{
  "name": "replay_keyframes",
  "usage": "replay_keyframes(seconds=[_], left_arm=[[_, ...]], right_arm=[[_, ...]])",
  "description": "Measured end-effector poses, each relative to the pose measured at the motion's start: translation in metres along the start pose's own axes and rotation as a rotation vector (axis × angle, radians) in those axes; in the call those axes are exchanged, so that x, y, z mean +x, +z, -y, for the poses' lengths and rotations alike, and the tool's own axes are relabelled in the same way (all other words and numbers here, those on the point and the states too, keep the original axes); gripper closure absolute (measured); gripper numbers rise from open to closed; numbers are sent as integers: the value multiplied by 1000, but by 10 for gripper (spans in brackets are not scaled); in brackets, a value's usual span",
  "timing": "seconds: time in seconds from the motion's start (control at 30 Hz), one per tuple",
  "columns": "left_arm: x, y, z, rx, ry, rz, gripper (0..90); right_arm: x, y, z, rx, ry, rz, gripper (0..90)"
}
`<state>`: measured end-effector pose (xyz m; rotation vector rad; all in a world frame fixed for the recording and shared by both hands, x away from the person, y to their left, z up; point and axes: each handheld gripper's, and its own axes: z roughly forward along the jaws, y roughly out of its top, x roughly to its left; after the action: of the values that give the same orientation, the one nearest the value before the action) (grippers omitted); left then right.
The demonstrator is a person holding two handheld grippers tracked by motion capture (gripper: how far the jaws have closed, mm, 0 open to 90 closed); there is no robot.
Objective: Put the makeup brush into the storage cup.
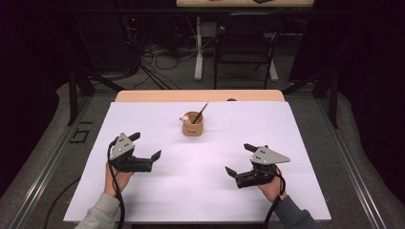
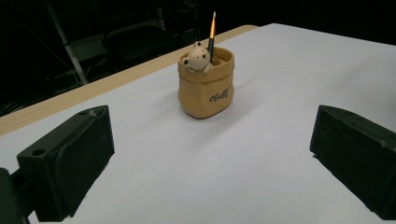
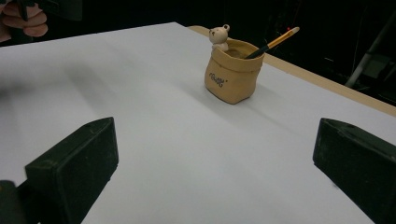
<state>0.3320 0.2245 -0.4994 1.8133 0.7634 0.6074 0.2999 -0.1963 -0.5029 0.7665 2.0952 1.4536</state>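
While my left gripper [image 1: 146, 145] hovers over the white table [image 1: 143, 114] with jaws spread wide and empty, the tan bear pot [image 1: 193, 124] stands upright between and beyond both tools, a pencil [image 1: 200, 112] leaning inside it. My right gripper [image 1: 240, 158] hangs equally spread, holding nothing.

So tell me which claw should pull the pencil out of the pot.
Right, probably: the pencil in the pot leans toward the right claw. Both claws are open, about equally far; the left claw faces the bear side.

Grey sleeves [image 1: 102, 210]; black grippers, grey triangular plates [image 1: 270, 155], black cables [image 1: 117, 191], blocky black fingers [image 2: 70, 161].
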Motion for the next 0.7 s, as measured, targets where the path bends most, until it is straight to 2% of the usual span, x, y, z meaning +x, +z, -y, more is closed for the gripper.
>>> replay_keyframes(seconds=[0.1,0.23,0.37,0.43,0.7], left_arm=[[2,-3,7,-18,-1,20,0],[1,-5,12,-11,4,6,0],[1,-8,20,-12,7,12,0],[1,-10,26,-3,11,31,0],[1,-17,37,17,19,48,0]], right_arm=[[0,-5,0,4,-3,5,0],[1,-9,1,-1,-7,6,0],[1,-13,3,4,-5,11,0],[2,-15,4,2,-1,16,0],[4,-19,8,18,-3,24,0]])
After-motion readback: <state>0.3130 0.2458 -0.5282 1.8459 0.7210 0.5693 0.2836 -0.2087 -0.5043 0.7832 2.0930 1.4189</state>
